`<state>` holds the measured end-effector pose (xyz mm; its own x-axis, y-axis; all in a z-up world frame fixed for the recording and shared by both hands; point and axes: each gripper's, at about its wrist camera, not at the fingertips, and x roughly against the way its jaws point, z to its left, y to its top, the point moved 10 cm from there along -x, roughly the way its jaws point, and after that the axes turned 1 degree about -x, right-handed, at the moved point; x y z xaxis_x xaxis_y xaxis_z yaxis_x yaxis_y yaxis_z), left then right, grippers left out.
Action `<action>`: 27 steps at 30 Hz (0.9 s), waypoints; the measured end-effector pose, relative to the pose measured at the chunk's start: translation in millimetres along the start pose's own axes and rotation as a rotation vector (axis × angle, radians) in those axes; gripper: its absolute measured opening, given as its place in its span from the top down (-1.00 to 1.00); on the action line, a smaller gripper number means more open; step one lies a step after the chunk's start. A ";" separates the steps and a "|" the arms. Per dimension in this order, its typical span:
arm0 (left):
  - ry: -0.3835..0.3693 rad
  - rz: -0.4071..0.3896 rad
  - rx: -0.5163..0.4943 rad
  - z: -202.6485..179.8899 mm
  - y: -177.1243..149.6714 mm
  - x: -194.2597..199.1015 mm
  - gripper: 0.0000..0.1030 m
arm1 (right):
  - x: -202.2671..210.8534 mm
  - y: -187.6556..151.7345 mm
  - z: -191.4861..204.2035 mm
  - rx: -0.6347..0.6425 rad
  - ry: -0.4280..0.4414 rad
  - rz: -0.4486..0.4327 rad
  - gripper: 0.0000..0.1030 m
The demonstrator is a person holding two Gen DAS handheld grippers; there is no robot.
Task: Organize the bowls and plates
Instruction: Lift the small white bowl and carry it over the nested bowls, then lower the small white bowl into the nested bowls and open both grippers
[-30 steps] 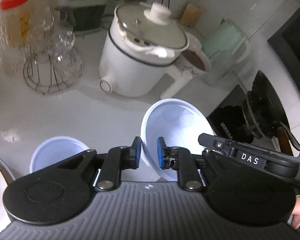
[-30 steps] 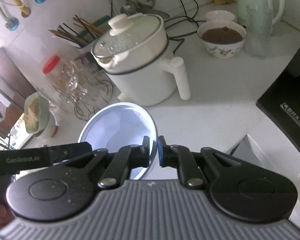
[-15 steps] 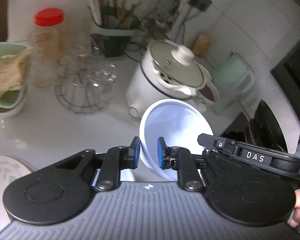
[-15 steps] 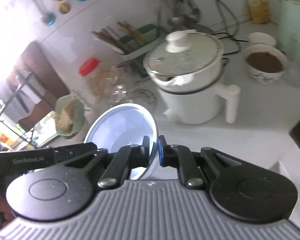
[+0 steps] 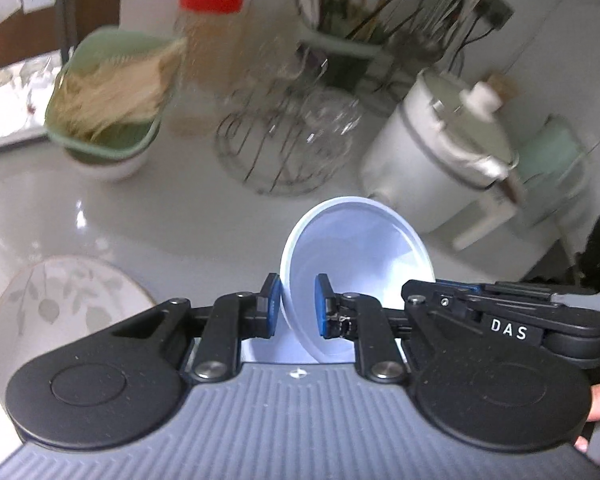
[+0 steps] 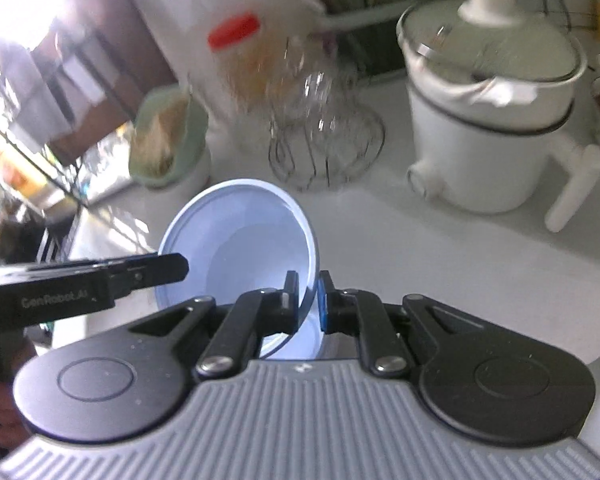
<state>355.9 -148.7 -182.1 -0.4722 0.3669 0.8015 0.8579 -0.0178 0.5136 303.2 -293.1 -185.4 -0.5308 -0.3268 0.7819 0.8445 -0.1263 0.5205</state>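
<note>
A pale blue bowl [image 5: 360, 256] hangs tilted above the white counter, held from both sides. My left gripper [image 5: 298, 312] is shut on its left rim, blue pads on either side of the wall. My right gripper [image 6: 308, 300] is shut on the opposite rim of the same bowl [image 6: 240, 236]. Each wrist view shows the other gripper's black casing beside the bowl. A white plate with a grey leaf pattern [image 5: 60, 308] lies on the counter at the lower left, left of the bowl.
Behind the bowl stand a white electric pot with a lid [image 5: 432, 172], a wire rack of glasses [image 5: 288, 148], a red-lidded jar [image 5: 210, 52] and a green basket of pale sticks [image 5: 108, 96]. A utensil holder stands against the wall. The counter's edge runs at the far left.
Both grippers have carried the bowl leftward along the counter. The pot has slid to the right of the views; the green basket and the leaf plate have come into sight.
</note>
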 end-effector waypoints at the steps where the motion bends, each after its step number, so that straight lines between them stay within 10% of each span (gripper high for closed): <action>1: 0.008 0.011 0.005 2.9 -4.0 -3.8 0.62 | -4.2 -3.4 1.1 0.013 -0.002 0.014 0.74; 14: 0.050 0.065 0.056 22.1 -33.0 -20.2 0.60 | -22.5 -22.8 4.1 0.046 -0.007 -0.002 0.74; 16: 0.053 0.073 0.064 22.6 -34.4 -21.4 0.33 | -21.6 -20.2 1.3 0.047 -0.012 -0.011 0.74; 20: 0.048 0.069 0.072 23.6 -37.7 -22.6 0.09 | -23.9 -17.9 -8.2 0.010 -0.004 -0.022 0.22; 27: 0.037 0.074 0.123 32.2 -43.9 -29.1 0.09 | -47.2 -32.1 -17.6 -0.053 0.043 0.023 0.24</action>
<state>338.6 -128.6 -237.8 -0.4117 0.3340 0.8479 0.9080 0.0714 0.4128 302.4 -290.2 -245.0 -0.5087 -0.3700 0.7774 0.8595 -0.1673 0.4829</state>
